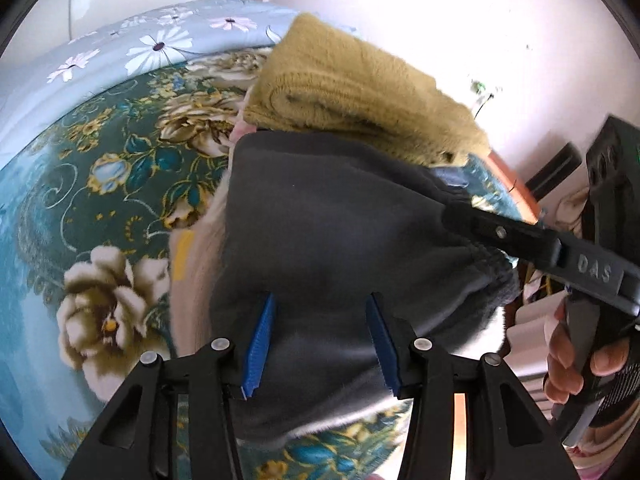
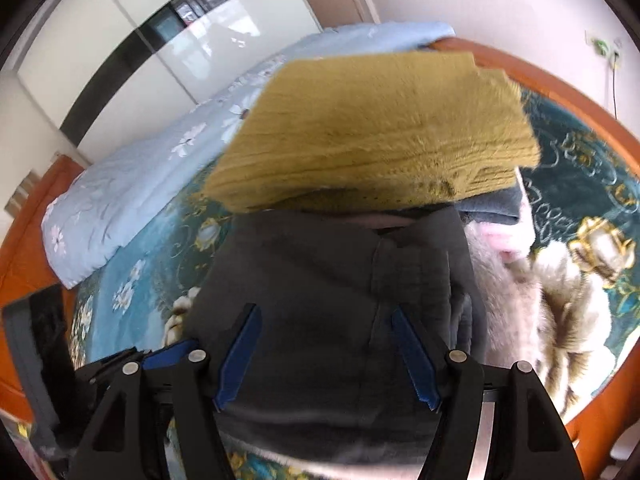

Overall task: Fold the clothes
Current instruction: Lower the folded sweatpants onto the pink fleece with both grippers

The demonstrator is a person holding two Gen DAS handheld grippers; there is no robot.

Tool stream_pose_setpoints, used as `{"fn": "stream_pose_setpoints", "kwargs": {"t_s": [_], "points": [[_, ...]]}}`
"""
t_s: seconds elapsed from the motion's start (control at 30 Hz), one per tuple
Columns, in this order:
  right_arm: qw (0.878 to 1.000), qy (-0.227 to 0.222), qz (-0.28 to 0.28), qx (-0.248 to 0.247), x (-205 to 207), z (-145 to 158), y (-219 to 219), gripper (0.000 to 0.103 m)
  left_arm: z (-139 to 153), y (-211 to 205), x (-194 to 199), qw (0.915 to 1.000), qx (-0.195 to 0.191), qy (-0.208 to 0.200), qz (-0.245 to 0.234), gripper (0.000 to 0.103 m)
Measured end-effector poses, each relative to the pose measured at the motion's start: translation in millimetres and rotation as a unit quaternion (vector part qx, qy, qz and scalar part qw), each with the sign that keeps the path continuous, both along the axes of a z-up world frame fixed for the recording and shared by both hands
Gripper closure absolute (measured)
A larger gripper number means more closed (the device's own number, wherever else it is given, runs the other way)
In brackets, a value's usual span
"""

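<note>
Your bed (image 1: 80, 184), spread with a teal floral blanket (image 2: 580, 168), fills the left half of the left wrist view and the edges of the right wrist view, with a pale blue flowered quilt (image 2: 132, 184) bunched at the upper left. On the blanket, the dark grey garment (image 1: 332, 232) takes up the centre of both views, lying over a cream fleecy garment (image 2: 532, 312) that shows at centre right of the right wrist view. An olive-yellow knit garment (image 2: 372, 128) lies folded just above the grey one, overlapping its far edge. Your left tongs (image 1: 320, 346) are spread apart at bottom centre, over the grey cloth, gripping nothing. Your right tongs (image 2: 326, 356) are likewise spread wide over the same cloth; in the left wrist view they reach in from the right edge, one finger against the grey garment's gathered edge.
</note>
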State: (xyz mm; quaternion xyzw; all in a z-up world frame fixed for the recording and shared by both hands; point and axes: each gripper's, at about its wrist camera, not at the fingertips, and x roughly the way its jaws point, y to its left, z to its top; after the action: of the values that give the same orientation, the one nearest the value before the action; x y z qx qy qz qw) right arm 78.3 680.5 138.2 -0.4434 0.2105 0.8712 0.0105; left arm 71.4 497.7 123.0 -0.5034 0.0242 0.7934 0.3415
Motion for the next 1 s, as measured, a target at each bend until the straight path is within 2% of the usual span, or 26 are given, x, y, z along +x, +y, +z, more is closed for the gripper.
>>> {"fn": "stream_pose_setpoints", "kwargs": {"t_s": [0.1,0.2,0.37,0.53,0.73,1.0], "points": [[1.000,0.006,0.001,0.021,21,9,-6,0.031,6,-4,18,0.9998,0.008,0.018,-0.008,0.055],[0.999,0.010,0.006,0.044,36,14,-13,0.031,2,0,29,0.9996,0.000,0.022,-0.017,0.055],[0.996,-0.014,0.026,0.079,34,-2,-19,0.031,-19,5,29,0.9997,-0.021,0.015,-0.005,0.055],[0.997,-0.031,0.020,0.070,23,-24,-9,0.030,-25,11,33,0.9988,-0.039,0.029,-0.006,0.055],[0.995,-0.031,0.026,0.089,22,-23,-17,0.029,-18,1,46,0.9982,-0.022,0.049,0.026,0.055],[0.994,-0.015,0.024,0.110,41,-5,-29,0.029,-5,-13,69,0.9927,-0.039,0.098,0.060,0.055]]}}
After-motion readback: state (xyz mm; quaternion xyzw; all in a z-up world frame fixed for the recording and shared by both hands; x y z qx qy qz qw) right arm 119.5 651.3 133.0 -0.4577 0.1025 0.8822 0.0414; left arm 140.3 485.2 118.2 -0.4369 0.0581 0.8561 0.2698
